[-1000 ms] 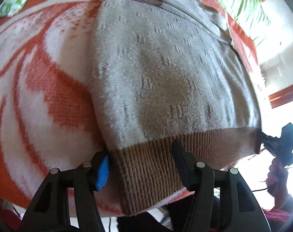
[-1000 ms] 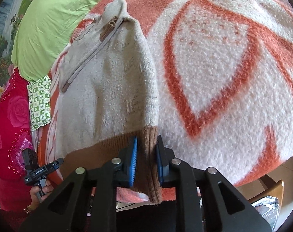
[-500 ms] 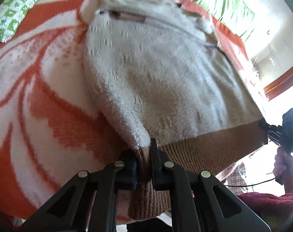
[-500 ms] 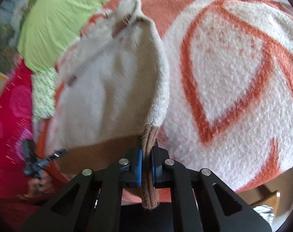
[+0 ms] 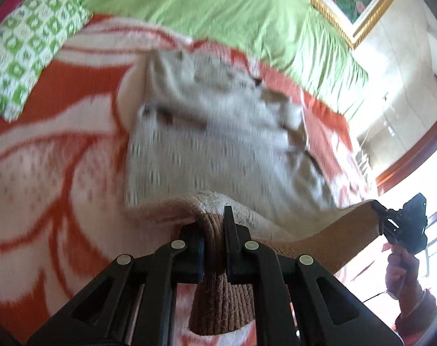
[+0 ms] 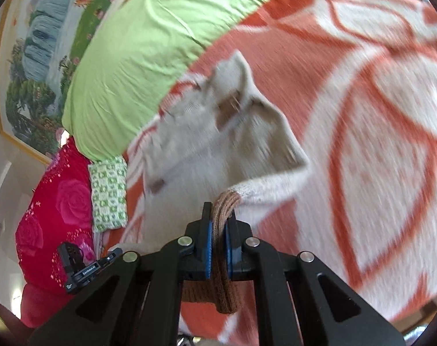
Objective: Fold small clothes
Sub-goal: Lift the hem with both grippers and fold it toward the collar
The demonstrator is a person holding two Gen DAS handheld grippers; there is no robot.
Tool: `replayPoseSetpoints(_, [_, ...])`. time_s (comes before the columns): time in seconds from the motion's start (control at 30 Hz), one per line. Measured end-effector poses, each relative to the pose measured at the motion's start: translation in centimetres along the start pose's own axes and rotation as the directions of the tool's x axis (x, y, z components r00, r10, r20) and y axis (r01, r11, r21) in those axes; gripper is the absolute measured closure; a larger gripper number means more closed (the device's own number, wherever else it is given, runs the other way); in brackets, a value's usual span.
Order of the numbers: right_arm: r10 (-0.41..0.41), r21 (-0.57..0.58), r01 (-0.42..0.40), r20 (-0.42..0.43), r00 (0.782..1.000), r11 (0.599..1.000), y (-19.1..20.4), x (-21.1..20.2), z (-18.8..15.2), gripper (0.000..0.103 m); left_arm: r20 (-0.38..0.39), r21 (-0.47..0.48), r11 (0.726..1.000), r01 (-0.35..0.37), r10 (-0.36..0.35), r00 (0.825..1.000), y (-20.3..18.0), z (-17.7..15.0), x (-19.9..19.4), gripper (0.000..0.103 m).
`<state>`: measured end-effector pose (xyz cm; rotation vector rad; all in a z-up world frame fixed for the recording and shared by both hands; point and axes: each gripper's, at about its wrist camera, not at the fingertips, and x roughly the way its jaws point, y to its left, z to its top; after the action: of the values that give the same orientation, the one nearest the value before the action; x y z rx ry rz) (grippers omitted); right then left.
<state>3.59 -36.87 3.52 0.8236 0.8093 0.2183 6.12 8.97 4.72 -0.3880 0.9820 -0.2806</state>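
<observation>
A small cream knitted sweater [image 5: 218, 132] with a brown ribbed hem [image 5: 218, 288] lies on an orange and white blanket [image 5: 45, 173]. My left gripper [image 5: 214, 230] is shut on one corner of the hem and holds it off the blanket. My right gripper [image 6: 218, 225] is shut on the other hem corner [image 6: 225, 288], also raised. The hem edge stretches between them. The sweater [image 6: 206, 150] is blurred by motion, its collar end still on the blanket. The right gripper also shows in the left wrist view [image 5: 403, 225], and the left gripper in the right wrist view [image 6: 85, 268].
A green pillow [image 5: 218, 8] lies beyond the sweater at the head of the bed. A green and white patterned cushion [image 5: 28, 46] sits at the far left. A red rose-print quilt [image 6: 51, 216] lies beside it. A framed picture [image 6: 39, 28] hangs on the wall.
My left gripper closed on the hem corner. Both grippers then lifted the hem and carried it forward toward the collar, so the lower part of the sweater rose off the blanket.
</observation>
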Motion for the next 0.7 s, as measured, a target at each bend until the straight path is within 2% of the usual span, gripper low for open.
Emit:
replayPoseSetpoints(0.13, [0.028, -0.029, -0.027, 0.041, 0.999, 0.999, 1.4, 2.2, 4.3, 0.095, 0.043, -0.013, 1.000, -0.008, 0.008, 0.999, -0.2, 4.1, 1.1, 0.095])
replayPoseSetpoints(0.3, [0.031, -0.054, -0.028, 0.048, 0.998, 0.998, 2.3, 6.0, 8.9, 0.095, 0.081, -0.020, 0.999, -0.036, 0.037, 0.996, -0.3, 8.8, 3.1, 0.095])
replayPoseSetpoints(0.7, [0.001, -0.052, 0.002, 0.058, 0.998, 0.999, 2.2, 15.3, 18.6, 0.095, 0.100, -0.071, 0.993, -0.092, 0.099, 0.990, 0.0, 18.6, 11.3, 0.095])
